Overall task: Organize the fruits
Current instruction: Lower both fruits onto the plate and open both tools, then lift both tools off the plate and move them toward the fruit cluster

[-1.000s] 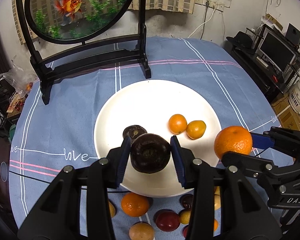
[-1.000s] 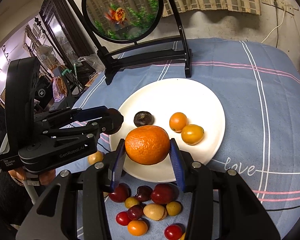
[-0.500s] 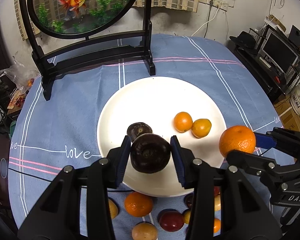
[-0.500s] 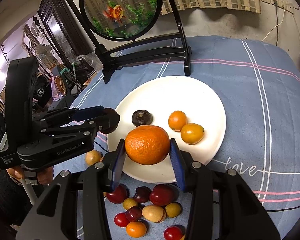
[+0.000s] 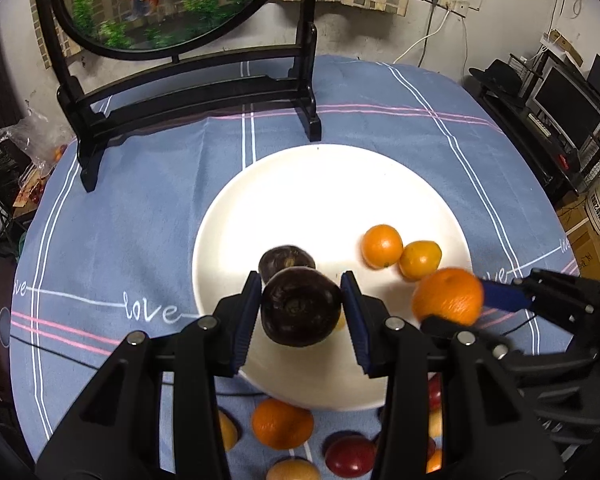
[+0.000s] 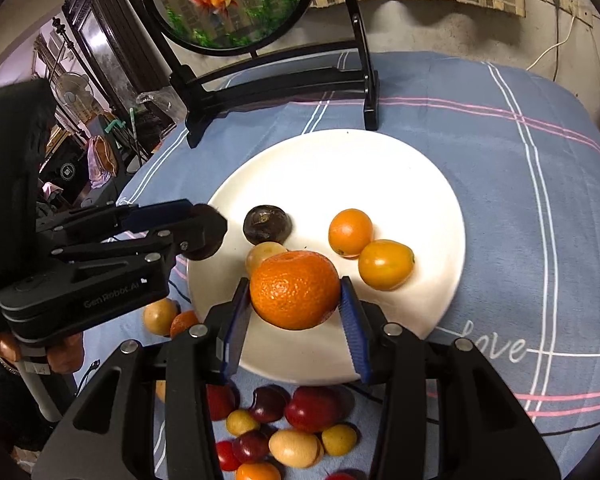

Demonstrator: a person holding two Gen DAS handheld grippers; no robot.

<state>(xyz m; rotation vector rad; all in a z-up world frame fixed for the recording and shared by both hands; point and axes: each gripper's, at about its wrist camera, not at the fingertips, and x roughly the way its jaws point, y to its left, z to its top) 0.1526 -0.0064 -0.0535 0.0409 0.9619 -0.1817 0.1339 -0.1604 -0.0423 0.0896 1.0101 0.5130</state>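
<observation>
Nearest, loose fruit (image 6: 292, 446) lay on the blue cloth (image 6: 540, 200) below the plate's near edge. The left gripper (image 5: 301, 312) pinched a dark purple fruit (image 5: 300, 306), glossy, its stem scar facing the camera. The right gripper (image 6: 295, 300) pinched a dimpled orange (image 6: 295, 290). Both hung over the white plate (image 6: 340, 160). Judgement: lower each until it touches before releasing, clear of the fruits already on the plate, to stop rolling.
</observation>
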